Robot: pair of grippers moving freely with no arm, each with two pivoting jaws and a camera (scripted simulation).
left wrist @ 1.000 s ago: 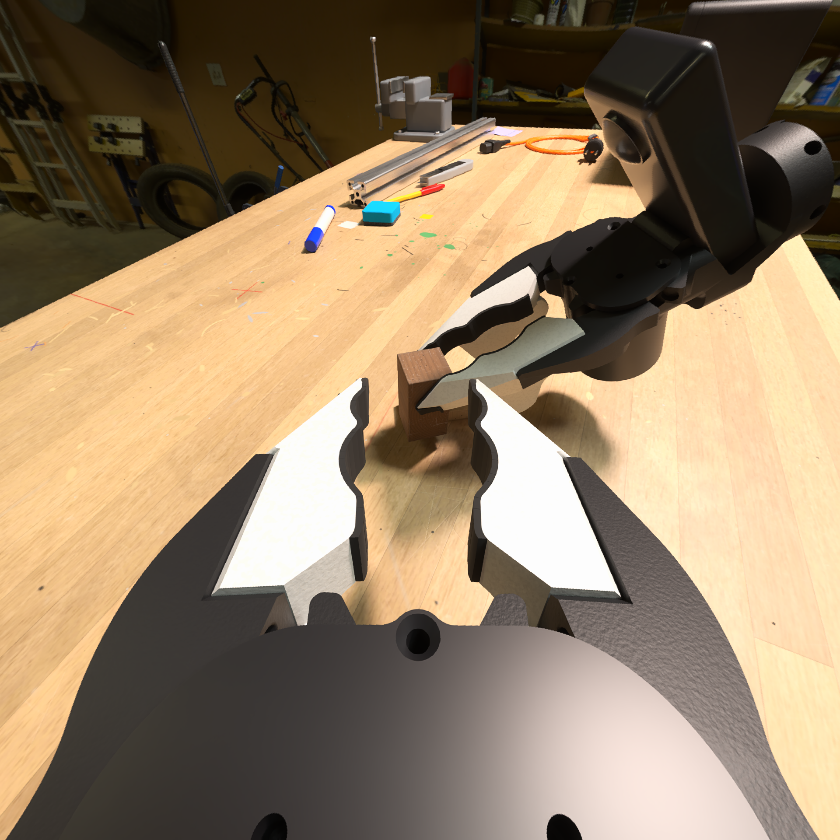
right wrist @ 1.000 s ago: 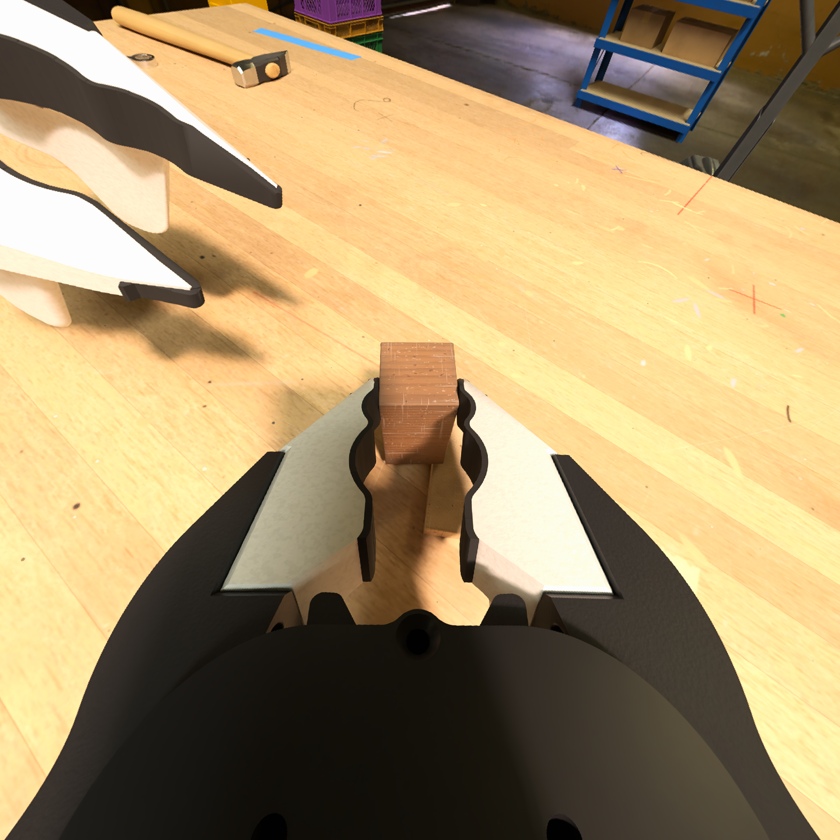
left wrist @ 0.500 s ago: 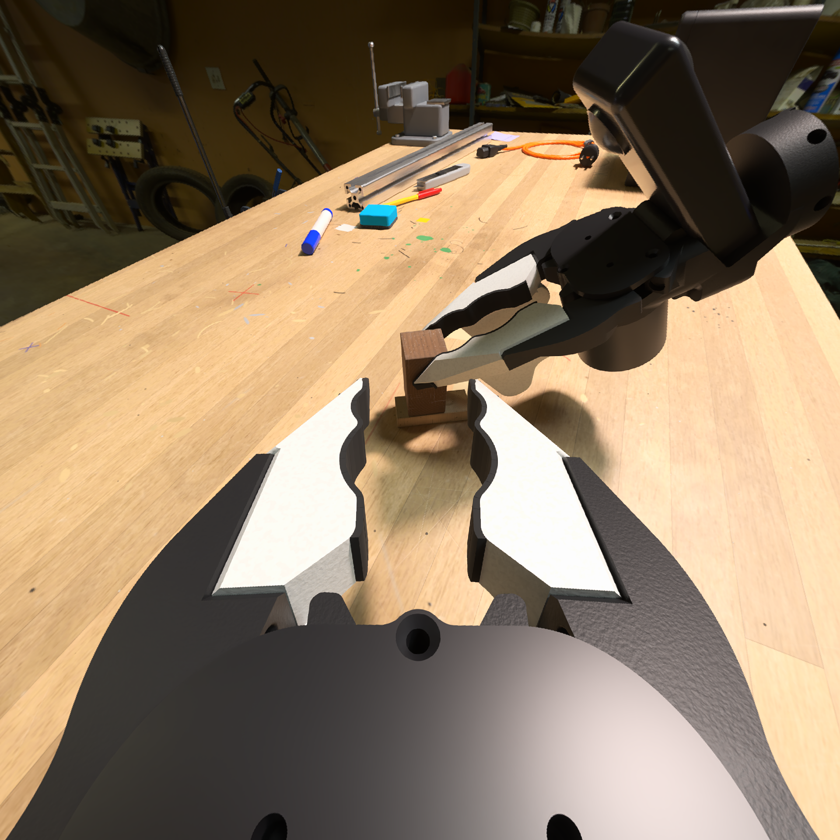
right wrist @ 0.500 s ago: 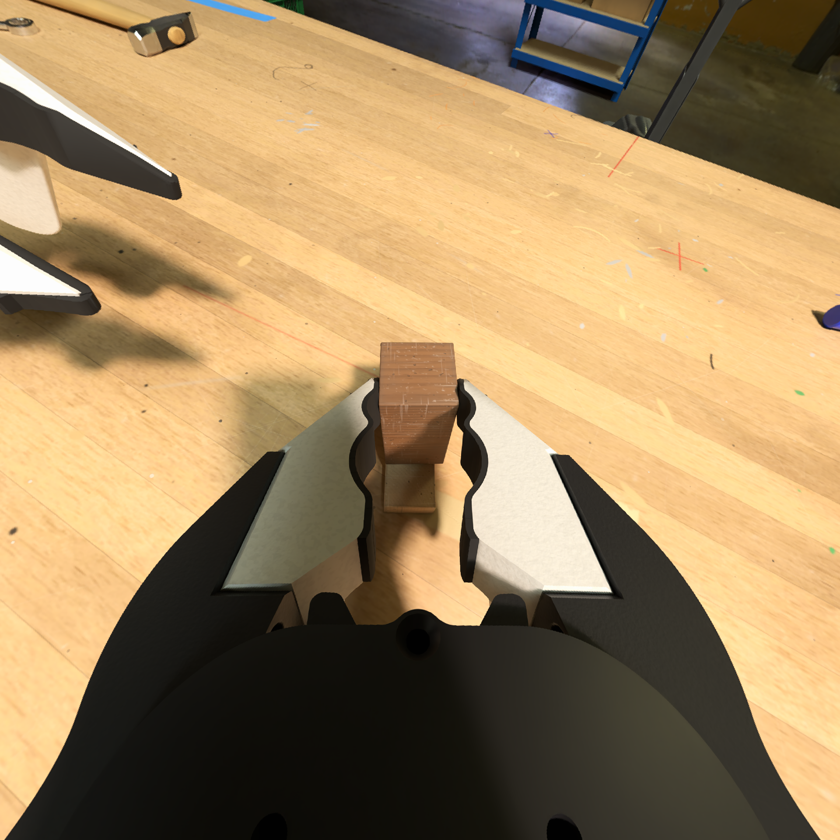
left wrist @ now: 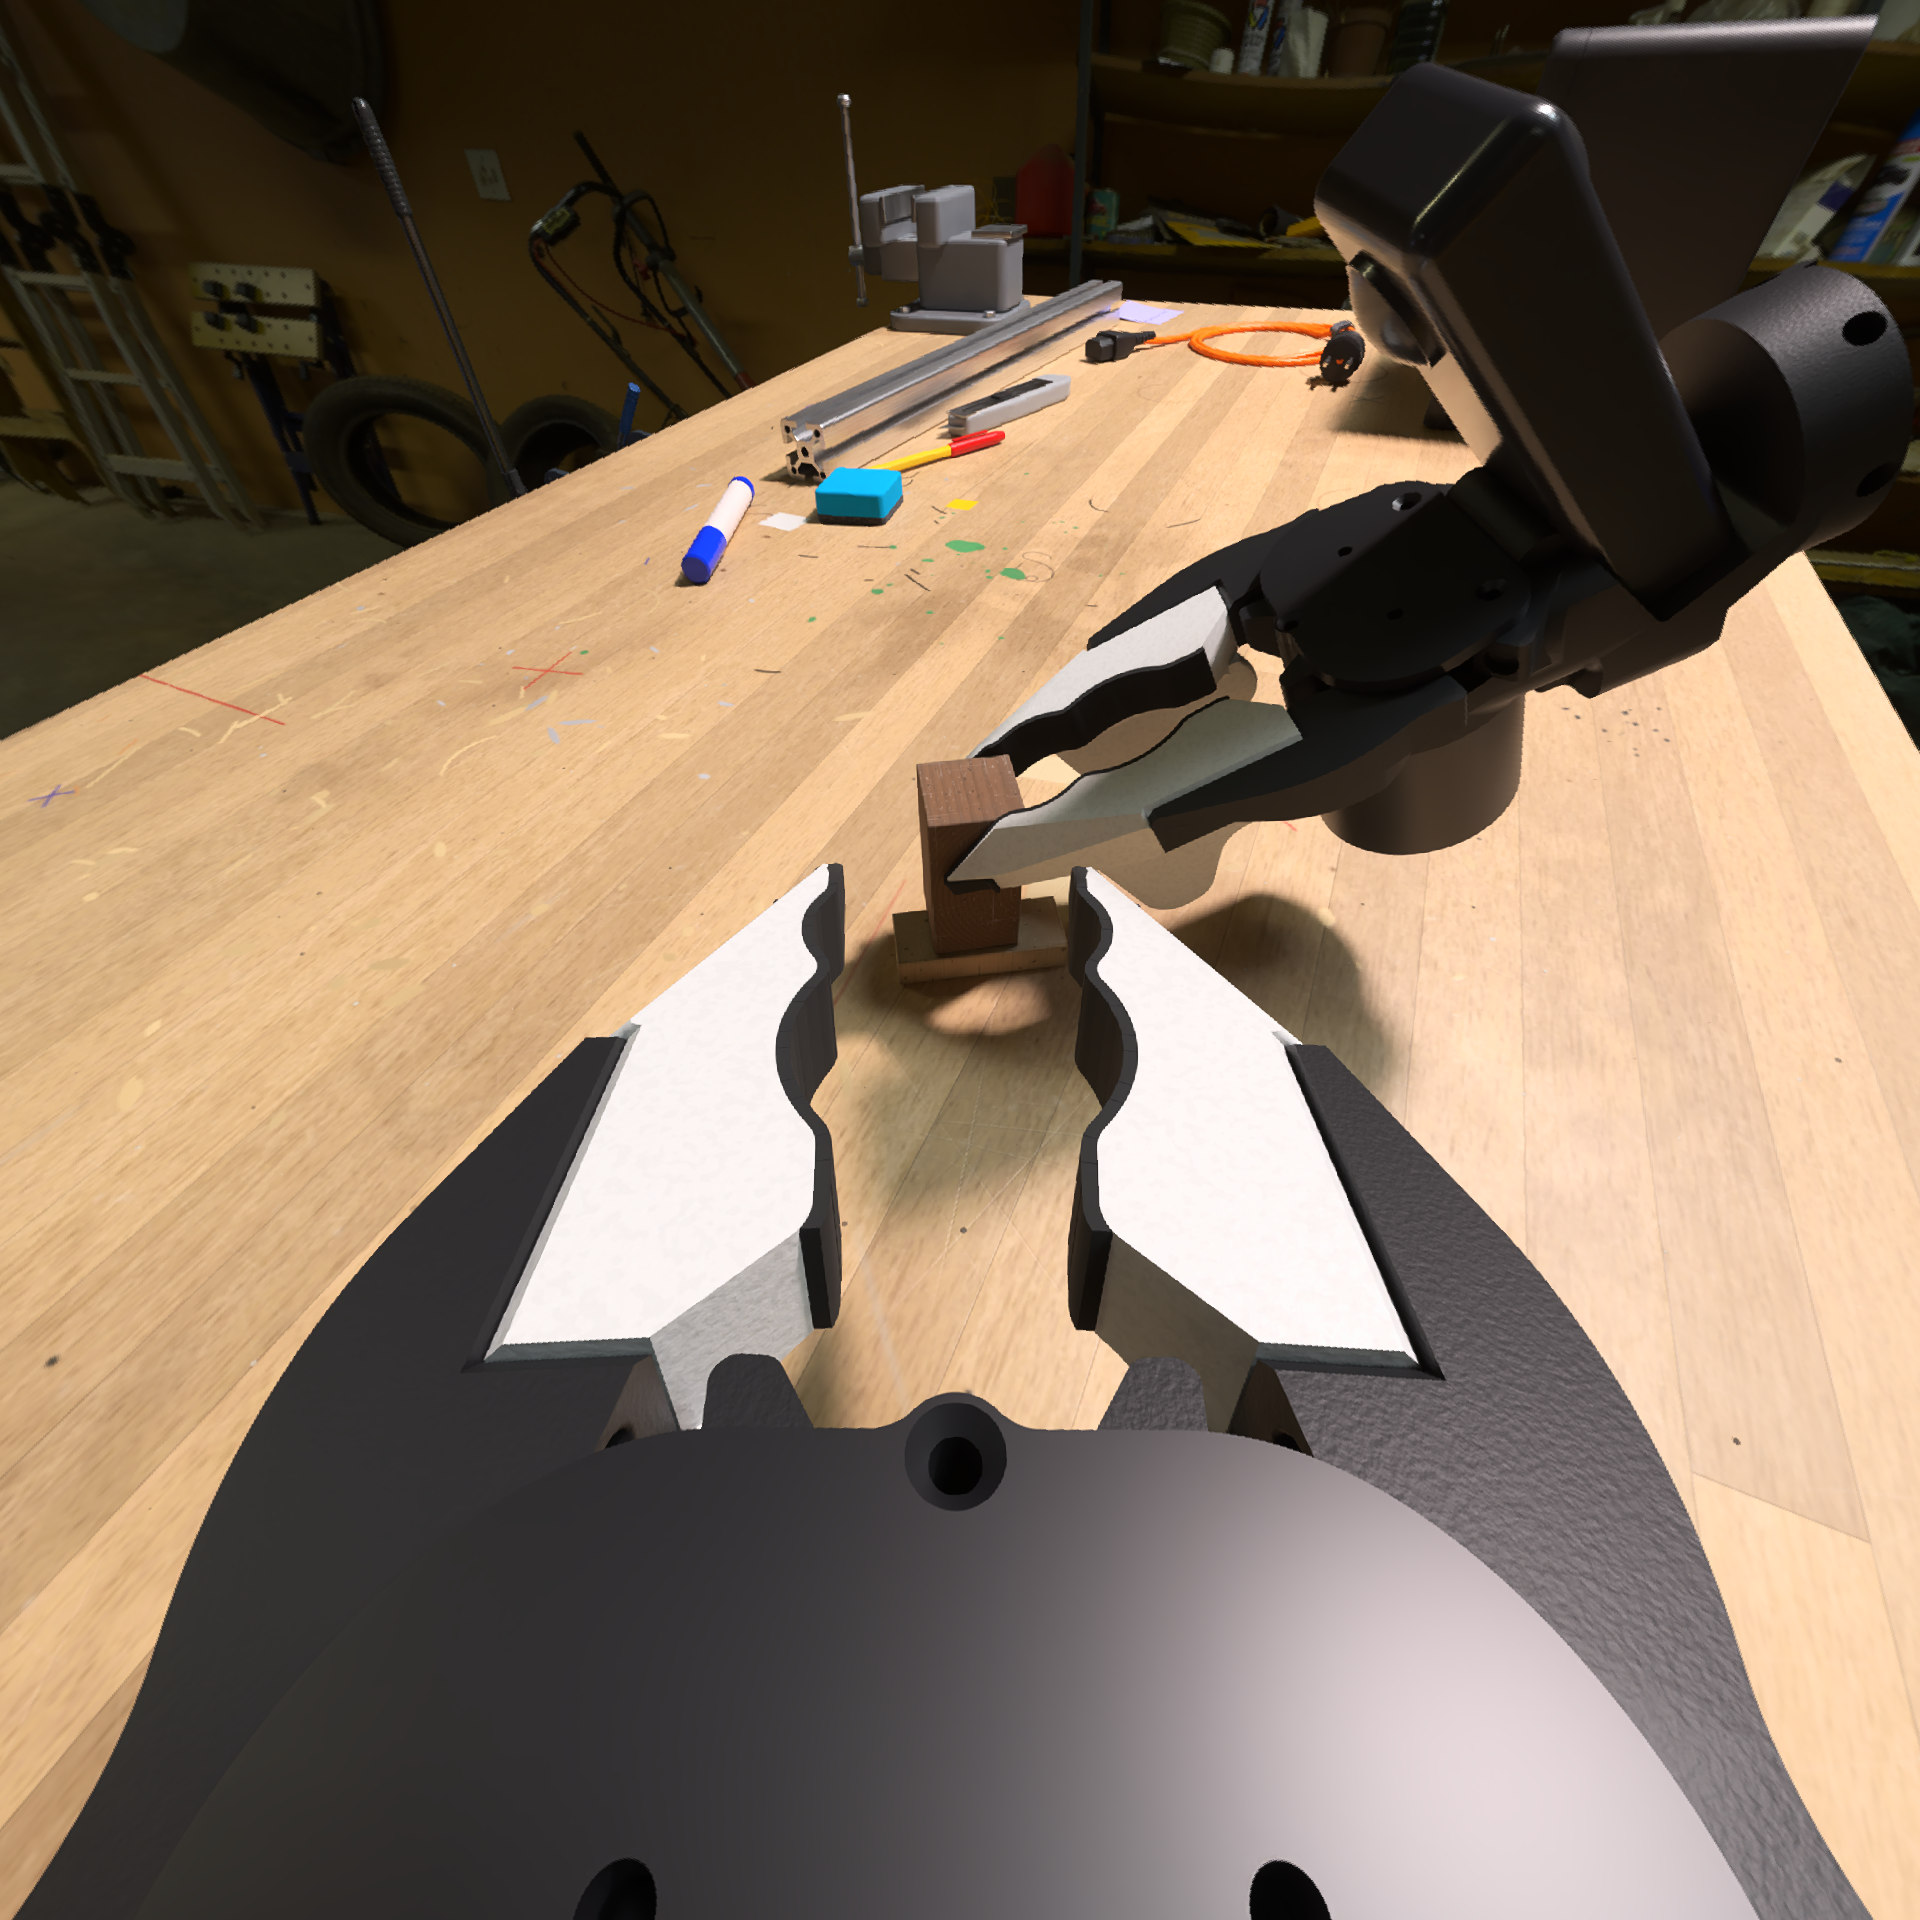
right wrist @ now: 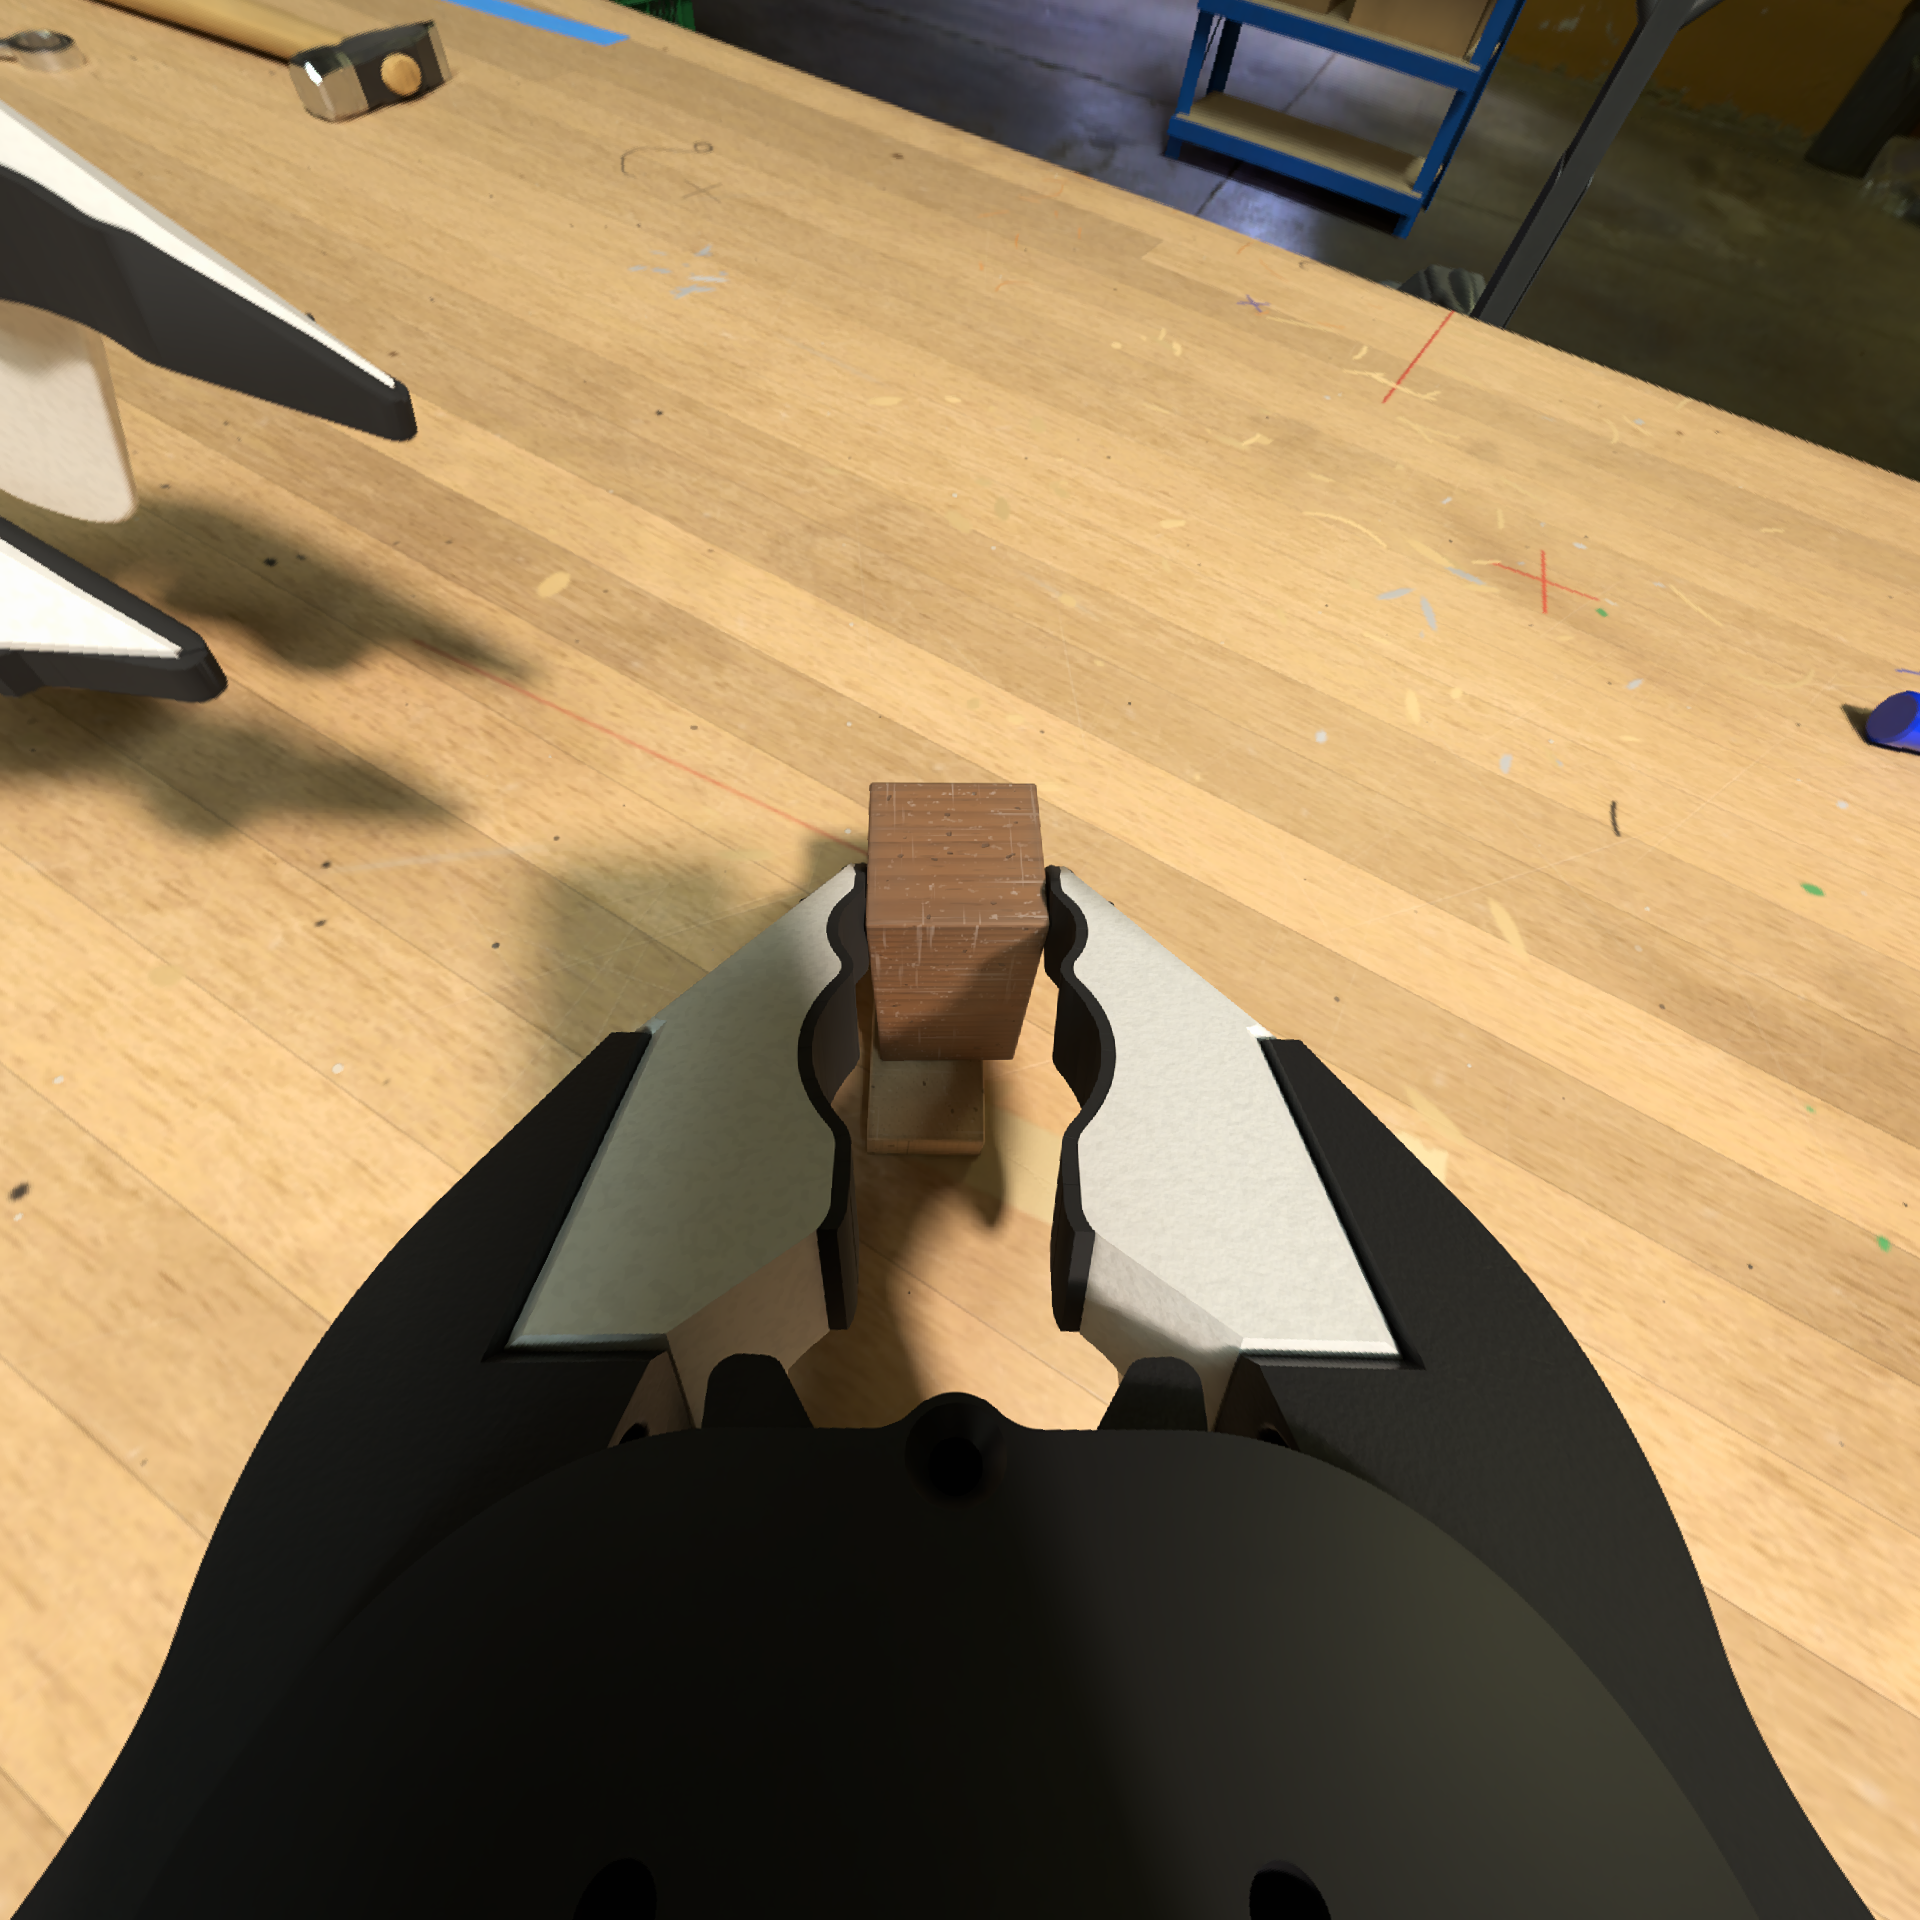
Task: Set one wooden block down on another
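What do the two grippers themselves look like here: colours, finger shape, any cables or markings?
Both match: the left gripper and right gripper have rounded matte black bodies with small round holes, and tapering white fingers with wavy black inner edges. No cables or markings show.

Surface: pale wooden workbench (left wrist: 312,935).
On it, centre: flat light block (left wrist: 977,961).
Eleven o'clock: blue marker (left wrist: 717,528), cyan eraser (left wrist: 858,495).

Upright block (left wrist: 966,852) on flat block (left wrist: 977,951), mid worktop (left wrist: 416,883), between jaws of right gripper (right wrist: 954,883). Left gripper (left wrist: 954,883) just before the stack, jaws apart, empty. Farther back: marker (left wrist: 717,528), eraser (left wrist: 858,495), rail (left wrist: 951,372), vise (left wrist: 940,260), cable (left wrist: 1242,341).
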